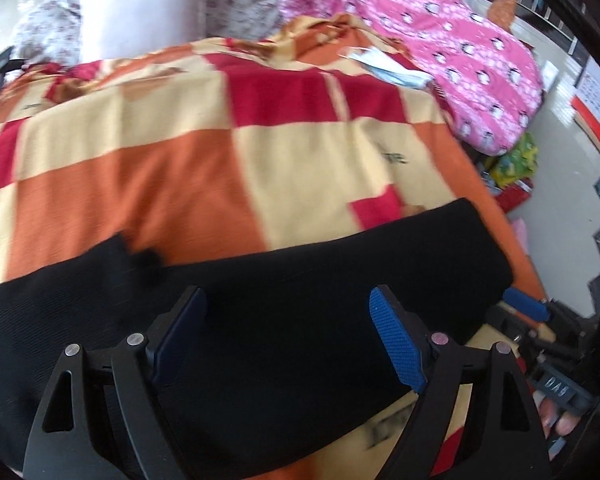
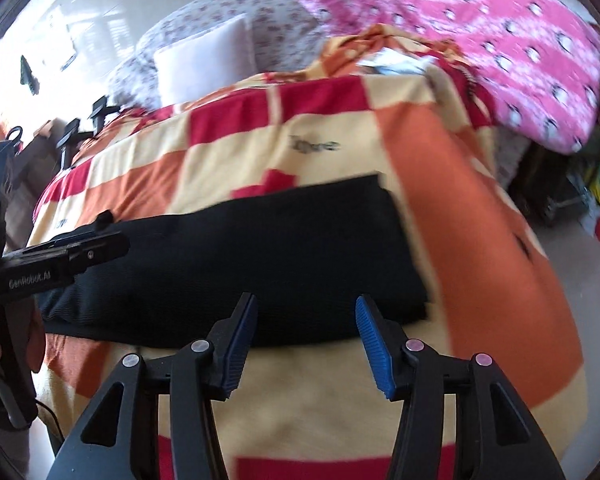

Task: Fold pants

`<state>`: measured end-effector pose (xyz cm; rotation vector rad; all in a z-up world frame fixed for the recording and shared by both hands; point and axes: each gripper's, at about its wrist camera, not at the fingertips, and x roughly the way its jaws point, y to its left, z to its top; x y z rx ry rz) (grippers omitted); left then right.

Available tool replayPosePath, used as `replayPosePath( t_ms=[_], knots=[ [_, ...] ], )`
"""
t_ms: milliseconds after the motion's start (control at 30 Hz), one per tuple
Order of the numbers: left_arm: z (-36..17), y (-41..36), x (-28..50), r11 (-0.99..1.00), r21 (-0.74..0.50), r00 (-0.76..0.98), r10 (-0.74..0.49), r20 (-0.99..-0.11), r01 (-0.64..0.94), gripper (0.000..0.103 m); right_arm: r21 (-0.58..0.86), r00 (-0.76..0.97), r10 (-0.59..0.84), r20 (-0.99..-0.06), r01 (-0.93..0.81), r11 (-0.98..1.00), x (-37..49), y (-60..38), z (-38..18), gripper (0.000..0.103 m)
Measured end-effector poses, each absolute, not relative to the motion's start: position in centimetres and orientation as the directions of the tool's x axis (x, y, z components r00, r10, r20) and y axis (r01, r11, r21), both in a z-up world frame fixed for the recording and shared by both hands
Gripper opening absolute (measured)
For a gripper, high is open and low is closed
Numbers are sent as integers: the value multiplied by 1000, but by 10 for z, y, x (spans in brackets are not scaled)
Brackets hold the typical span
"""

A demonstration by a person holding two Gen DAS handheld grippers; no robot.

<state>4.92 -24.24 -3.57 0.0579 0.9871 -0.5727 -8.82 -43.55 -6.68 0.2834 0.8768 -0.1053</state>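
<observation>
The black pants lie folded into a long band across the near part of a bed covered by a checked blanket in red, orange and cream. In the right wrist view the band's right end is squared off, stopping short of the bed's right side with a broad strip of orange blanket beyond it. Its near edge runs just ahead of the right gripper, whose blue-padded fingers stand spread with nothing between them; bare blanket lies under and behind them.

The left gripper hangs over the pants, its fingers spread wide, with black cloth showing below the gap. Whether the pads touch the cloth cannot be told. In the left wrist view the band's far edge crosses the blanket from left to right, and its right end rounds off close to the bed's edge, where the right gripper's blue pad shows just beyond it.

Beyond the pants most of the blanket is open. A white pillow and a flowered quilt sit at the far end, a pink quilt hangs off the far right corner, and some papers lie near it. To the right of the bed is pale floor with coloured bags beside the bed.
</observation>
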Motion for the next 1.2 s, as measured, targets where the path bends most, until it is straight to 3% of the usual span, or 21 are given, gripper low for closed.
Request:
replayPosePath(
  t_ms=[367,733,767,800,833,867,900,967,1133,1200],
  knots=[
    [-37,-343,70,728,-125,346,-462,-817,674,84,359,670,107,-735,250,899,-101,-474,-83,57],
    [-52,-425,69,562,-127,210,-496,-843,817,84,444,734,166,-659,202,873,-91,-478,-88,59],
    [-54,-430,67,549,-122,205,-496,-844,827,84,449,738,165,-655,204,870,-89,-478,-90,52],
    [-55,-433,66,542,-129,199,-505,-840,831,84,449,739,160,-655,210,869,-88,-479,-91,37],
    [-55,-434,66,539,-139,194,-514,-836,831,84,454,737,161,-657,216,864,-84,-480,-94,28],
    [-55,-434,66,536,-147,191,-524,-830,831,78,474,744,173,-646,213,854,-83,-482,-96,21],
    [-54,-435,66,527,-155,184,-534,-825,835,66,492,746,184,-640,214,844,-81,-483,-97,18],
    [-49,-433,65,499,-204,133,-559,-819,843,49,504,755,189,-628,210,838,-80,-484,-94,16],
    [4,-382,67,537,-216,204,-617,-760,816,49,493,791,220,-571,117,862,-84,-463,-51,15],
    [28,-347,70,583,-180,281,-610,-741,792,59,489,803,249,-541,60,870,-84,-450,-32,15]
  ],
)
